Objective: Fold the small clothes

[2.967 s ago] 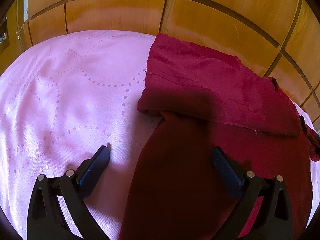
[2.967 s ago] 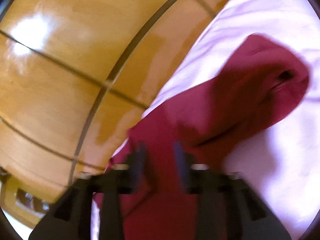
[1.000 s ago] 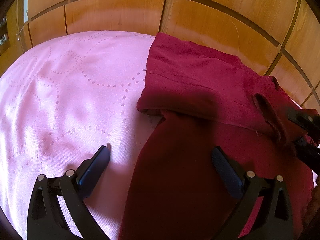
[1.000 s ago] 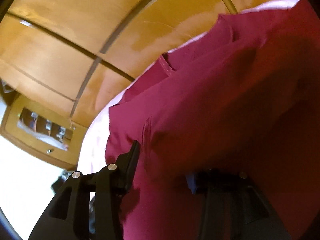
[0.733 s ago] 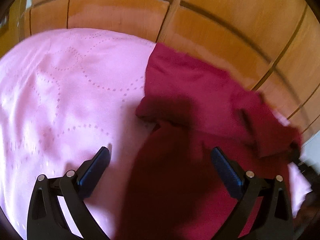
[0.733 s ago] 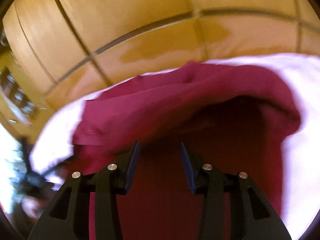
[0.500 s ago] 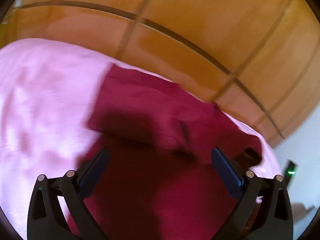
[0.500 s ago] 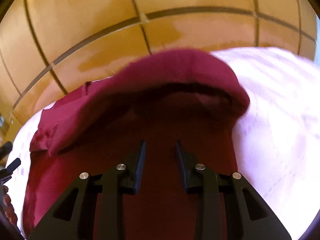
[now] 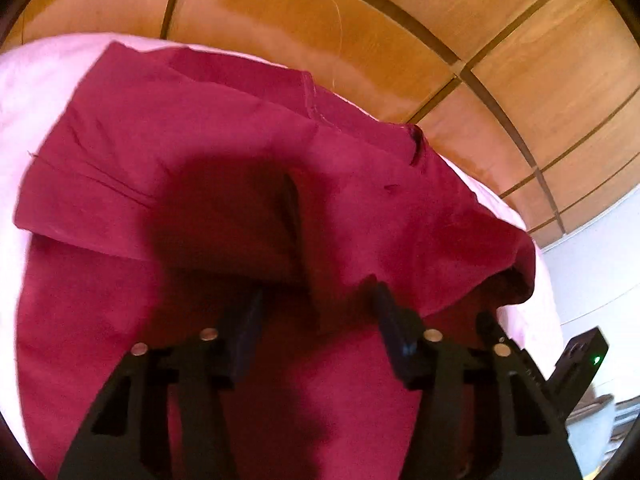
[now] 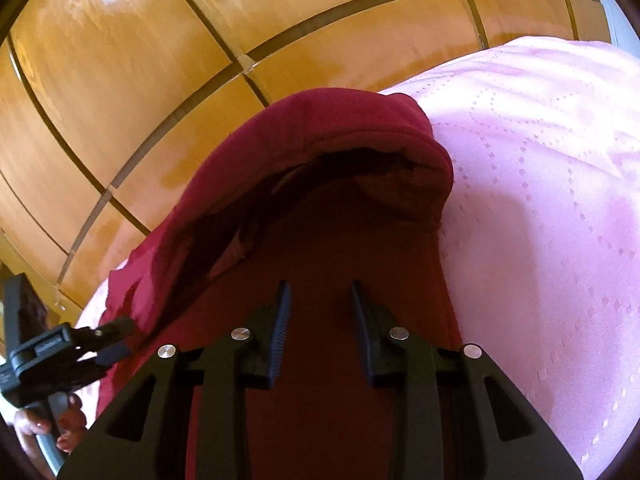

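Jaws, left gripper (image 9: 318,316): closing, part-way apart; the dark red garment (image 9: 240,152) lies under and between them, but the pads are not seen pressing on it. Whether cloth is caught cannot be told for certain.

Jaws, right gripper (image 10: 318,312): set narrowly apart over the lower layer of the garment (image 10: 340,240); a clear gap is seen between the pads and nothing is pinched.

Garment: laid on the pink bedspread (image 10: 540,200), close against the wooden panelling (image 10: 140,80). An upper layer is turned over the lower one, with a rolled, gaping fold edge (image 10: 380,156) seen from the right wrist.

Handling, as judged: soft, limp and light; no shape is held, so any lifted part is expected to sag and drag the layer beneath. A hemmed edge or corner is to be preferred for a grip, since two layers are easily taken together at mid-panel. The stitched hem (image 9: 312,96) is seen in the left view.

Surroundings: a hand (image 10: 60,428) is visible holding the left gripper (image 10: 112,340) at the garment's far edge. The panelling is judged to limit room beyond the garment; the bedspread may be caught with the cloth.
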Demonstrator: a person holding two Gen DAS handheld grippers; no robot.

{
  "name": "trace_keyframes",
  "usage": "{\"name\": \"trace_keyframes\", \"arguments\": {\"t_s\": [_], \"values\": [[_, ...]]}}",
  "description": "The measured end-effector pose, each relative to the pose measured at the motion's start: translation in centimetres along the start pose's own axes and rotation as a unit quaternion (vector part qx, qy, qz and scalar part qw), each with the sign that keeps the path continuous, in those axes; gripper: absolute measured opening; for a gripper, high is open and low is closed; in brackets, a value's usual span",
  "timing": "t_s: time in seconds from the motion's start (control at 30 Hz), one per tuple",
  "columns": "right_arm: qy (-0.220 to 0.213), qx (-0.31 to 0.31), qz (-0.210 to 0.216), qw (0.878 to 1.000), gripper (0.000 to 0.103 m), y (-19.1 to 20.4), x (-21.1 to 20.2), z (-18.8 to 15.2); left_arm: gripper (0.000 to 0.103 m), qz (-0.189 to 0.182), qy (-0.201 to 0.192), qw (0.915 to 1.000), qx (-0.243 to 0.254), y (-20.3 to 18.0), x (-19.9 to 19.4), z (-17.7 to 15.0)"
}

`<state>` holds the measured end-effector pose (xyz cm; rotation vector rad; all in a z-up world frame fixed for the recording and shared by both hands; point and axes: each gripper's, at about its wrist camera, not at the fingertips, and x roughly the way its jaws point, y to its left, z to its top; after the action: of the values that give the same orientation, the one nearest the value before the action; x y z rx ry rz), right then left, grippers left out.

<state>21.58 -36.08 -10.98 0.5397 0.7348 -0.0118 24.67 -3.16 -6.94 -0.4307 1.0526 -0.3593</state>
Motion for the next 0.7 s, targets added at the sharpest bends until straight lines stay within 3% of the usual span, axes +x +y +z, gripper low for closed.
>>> {"name": "trace_keyframes", "arguments": {"t_s": [0.03, 0.1, 0.17, 0.23, 0.33, 0.43, 0.57, 0.63, 0.7], "values": [[-0.003, 0.005, 0.003, 1.0, 0.029, 0.1, 0.0, 0.0, 0.039, -0.011, 0.002, 0.9999, -0.005, 0.0, 0.1, -0.1], [-0.014, 0.017, 0.008, 1.0, 0.029, 0.0, -0.2, -0.1, 0.015, -0.017, 0.017, 0.9997, -0.008, -0.1, 0.4, -0.2], [-0.038, 0.038, 0.013, 0.998, 0.029, -0.8, -1.1, -0.2, 0.006, -0.022, 0.013, 0.9996, 0.006, -0.5, -0.4, -0.1], [-0.056, 0.056, 0.013, 0.997, 0.029, -1.4, -1.9, -0.3, 0.006, -0.037, -0.001, 0.999, 0.023, -0.9, -1.9, 0.4], [-0.042, 0.062, 0.009, 0.997, 0.029, -1.3, -1.8, 0.2, 0.006, -0.045, -0.036, 0.9966, 0.058, -1.8, -4.4, 1.7], [-0.028, 0.06, 0.007, 0.998, 0.029, -0.8, -1.2, 1.8, 0.006, -0.016, -0.054, 0.9942, 0.092, -2.1, -5.0, 2.9], [-0.019, 0.072, -0.037, 0.997, 0.028, -1.8, -0.1, 4.3, 0.005, 0.022, -0.063, 0.9928, 0.099, -0.8, -4.7, 3.6], [-0.035, 0.11, -0.043, 0.992, 0.009, -3.3, -0.5, 4.7, 0.005, 0.029, -0.059, 0.9944, 0.083, 1.0, -4.4, 3.8], [-0.04, 0.127, -0.041, 0.99, 0.009, -4.1, -0.6, 4.0, 0.005, 0.041, -0.045, 0.995, 0.08, 2.0, -3.2, 3.4]]}}
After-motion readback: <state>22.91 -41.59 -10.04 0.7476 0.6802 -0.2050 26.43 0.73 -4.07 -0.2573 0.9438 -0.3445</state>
